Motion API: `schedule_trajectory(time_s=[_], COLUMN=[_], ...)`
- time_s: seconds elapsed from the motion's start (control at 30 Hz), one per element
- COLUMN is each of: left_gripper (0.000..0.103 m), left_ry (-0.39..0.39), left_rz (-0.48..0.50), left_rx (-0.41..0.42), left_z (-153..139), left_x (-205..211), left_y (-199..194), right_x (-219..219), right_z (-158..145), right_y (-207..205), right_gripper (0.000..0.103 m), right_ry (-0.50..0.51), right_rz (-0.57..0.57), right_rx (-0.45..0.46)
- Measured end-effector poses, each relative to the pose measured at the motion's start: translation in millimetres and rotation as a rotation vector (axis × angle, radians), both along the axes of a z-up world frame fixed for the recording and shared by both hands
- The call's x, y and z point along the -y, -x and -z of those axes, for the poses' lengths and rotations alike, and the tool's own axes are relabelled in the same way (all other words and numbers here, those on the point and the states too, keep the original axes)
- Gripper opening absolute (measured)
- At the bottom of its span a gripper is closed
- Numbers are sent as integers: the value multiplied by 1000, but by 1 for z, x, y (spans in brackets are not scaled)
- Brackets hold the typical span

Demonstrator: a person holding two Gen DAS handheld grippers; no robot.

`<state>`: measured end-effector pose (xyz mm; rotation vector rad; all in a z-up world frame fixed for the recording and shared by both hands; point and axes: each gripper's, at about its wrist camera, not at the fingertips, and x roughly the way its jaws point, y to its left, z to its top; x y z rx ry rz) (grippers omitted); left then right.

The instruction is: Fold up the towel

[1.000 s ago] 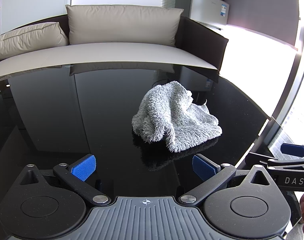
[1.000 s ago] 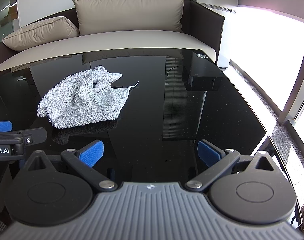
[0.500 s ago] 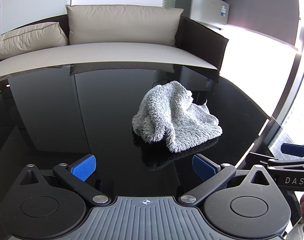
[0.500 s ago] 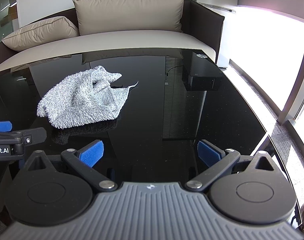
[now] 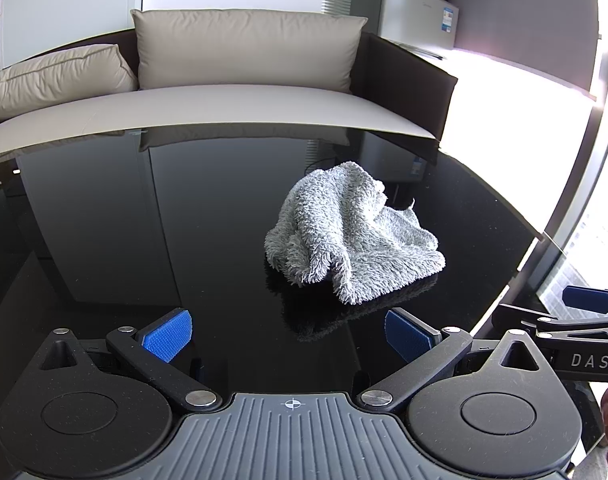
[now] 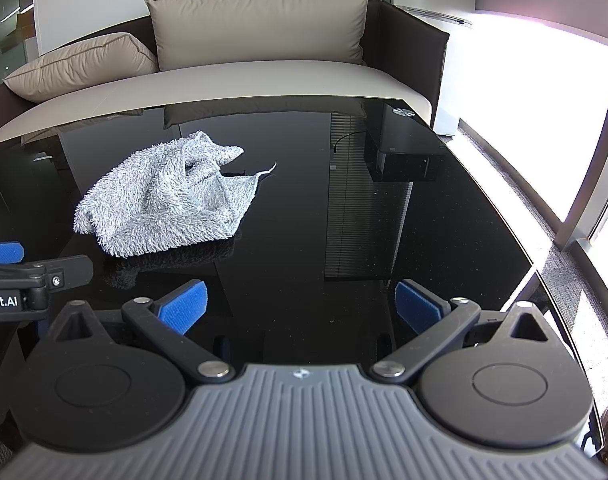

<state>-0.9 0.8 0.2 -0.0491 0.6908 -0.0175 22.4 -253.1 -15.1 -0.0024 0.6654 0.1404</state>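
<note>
Towel [image 5: 352, 232] crumpled mid-table [image 5: 144, 240], both claws spread, bare glass around

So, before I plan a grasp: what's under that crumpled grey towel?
The crumpled fluffy grey towel lies directly on the glossy black glass table, which mirrors its underside edge. Whatever its folds cover cannot be seen; nothing pokes out around it.

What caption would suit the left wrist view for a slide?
Open left gripper hovers above a glossy black table, facing a crumpled grey towel not yet grasped.
</note>
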Motion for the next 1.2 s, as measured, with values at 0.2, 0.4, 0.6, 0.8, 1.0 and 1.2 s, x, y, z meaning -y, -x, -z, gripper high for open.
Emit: schedule_trajectory(time_s=[0.2,0.4,0.6,0.8,1.0,1.2], left_gripper=[102,102,102,102,102,102], left_ry=[0,-15,-28,-17,56,48], left_rz=[-4,-11,-1,-2,13,31], left_rx=[2,8,23,25,16,19], left_z=[0,-2,-7,-11,-11,-10], left_x=[-1,-4,-10,-23,-35,-35], left_y=[0,-2,-6,-18,-29,-38], right_x=[0,5,1,-10,-25,-36], right_z=[0,-2,-9,-12,-9,-8], right_y=[-1,-5,-13,-33,-50,-67], right_gripper=[103,102,102,75,59,43], right_ry=[-8,-60,-92,-120,-145,-151], right_rz=[-1,-17,-54,-112,-167,-193], right_rx=[1,10,68,92,76,68])
